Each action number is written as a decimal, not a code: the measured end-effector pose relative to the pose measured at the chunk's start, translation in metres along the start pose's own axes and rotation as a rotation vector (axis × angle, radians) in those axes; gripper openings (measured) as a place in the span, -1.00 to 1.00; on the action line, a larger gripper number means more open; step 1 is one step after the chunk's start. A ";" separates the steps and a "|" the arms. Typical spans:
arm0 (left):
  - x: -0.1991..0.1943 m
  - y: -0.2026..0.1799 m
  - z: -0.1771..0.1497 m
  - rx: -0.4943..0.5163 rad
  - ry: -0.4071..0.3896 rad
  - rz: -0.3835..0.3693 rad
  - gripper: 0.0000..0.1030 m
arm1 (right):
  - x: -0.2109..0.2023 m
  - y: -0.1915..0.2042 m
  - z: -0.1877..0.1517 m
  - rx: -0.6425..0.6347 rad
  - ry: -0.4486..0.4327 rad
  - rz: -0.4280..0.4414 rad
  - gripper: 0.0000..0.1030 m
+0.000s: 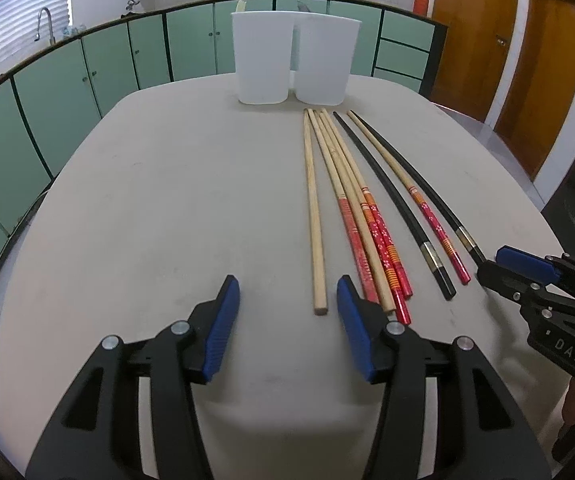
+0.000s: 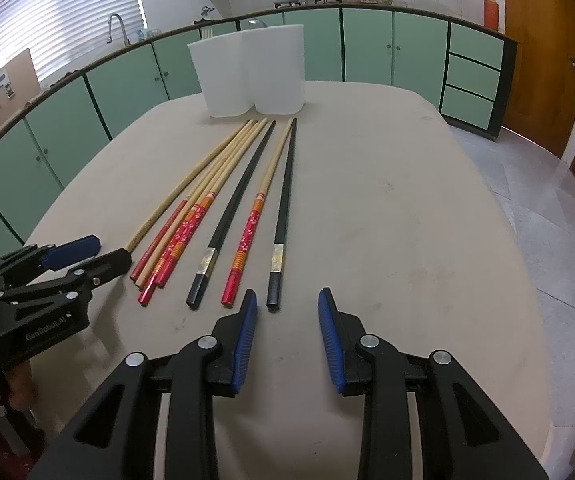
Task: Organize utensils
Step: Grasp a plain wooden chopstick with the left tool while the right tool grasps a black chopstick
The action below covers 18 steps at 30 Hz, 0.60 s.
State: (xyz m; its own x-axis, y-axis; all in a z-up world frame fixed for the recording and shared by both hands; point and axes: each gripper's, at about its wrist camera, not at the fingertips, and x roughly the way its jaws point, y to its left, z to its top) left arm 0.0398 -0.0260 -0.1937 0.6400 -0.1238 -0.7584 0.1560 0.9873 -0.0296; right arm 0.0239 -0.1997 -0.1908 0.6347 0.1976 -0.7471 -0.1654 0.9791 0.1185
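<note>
1. Chopsticks (image 1: 351, 208) lie fanned on the table (image 1: 167, 200), tips toward two white bins (image 1: 291, 60) at its far edge, none visibly sorted yet.
2. Left gripper (image 1: 287, 300) hovers spread by the plain wooden stick (image 1: 313, 216), holding nothing.
3. Right gripper (image 2: 287, 312) hangs spread at the end of the black chopstick (image 2: 283, 216), farthest from that wooden stick.
4. Picking appears about to start; next move calls for closing on one stick's end.

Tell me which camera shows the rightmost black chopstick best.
The right wrist view: the rightmost black chopstick lies whole and unobstructed, just ahead of the open right gripper. In the left wrist view it curves along the table's right side, its butt end hidden behind the right gripper.
</note>
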 end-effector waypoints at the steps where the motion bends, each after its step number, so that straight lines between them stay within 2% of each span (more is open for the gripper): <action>1: 0.000 0.000 0.000 -0.001 -0.001 -0.002 -0.13 | 0.000 0.000 0.000 -0.001 -0.001 0.001 -0.51; 3: 0.000 0.000 0.000 -0.003 -0.004 -0.005 -0.32 | 0.002 0.001 0.001 -0.005 -0.003 0.002 -0.65; 7: 0.002 -0.001 0.001 0.000 -0.002 -0.024 -0.88 | 0.003 0.003 0.002 -0.013 -0.006 0.010 -0.87; 12: -0.002 -0.003 0.003 0.003 -0.010 -0.039 -0.88 | 0.002 0.003 0.004 -0.005 -0.001 0.016 -0.87; 18: -0.022 -0.003 0.012 0.013 -0.076 -0.028 -0.88 | -0.013 0.001 0.013 -0.002 -0.045 0.020 -0.87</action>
State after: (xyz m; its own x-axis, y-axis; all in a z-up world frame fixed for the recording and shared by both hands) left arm 0.0342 -0.0272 -0.1695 0.6905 -0.1592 -0.7056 0.1840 0.9821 -0.0415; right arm 0.0250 -0.2010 -0.1723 0.6649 0.2188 -0.7142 -0.1793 0.9749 0.1318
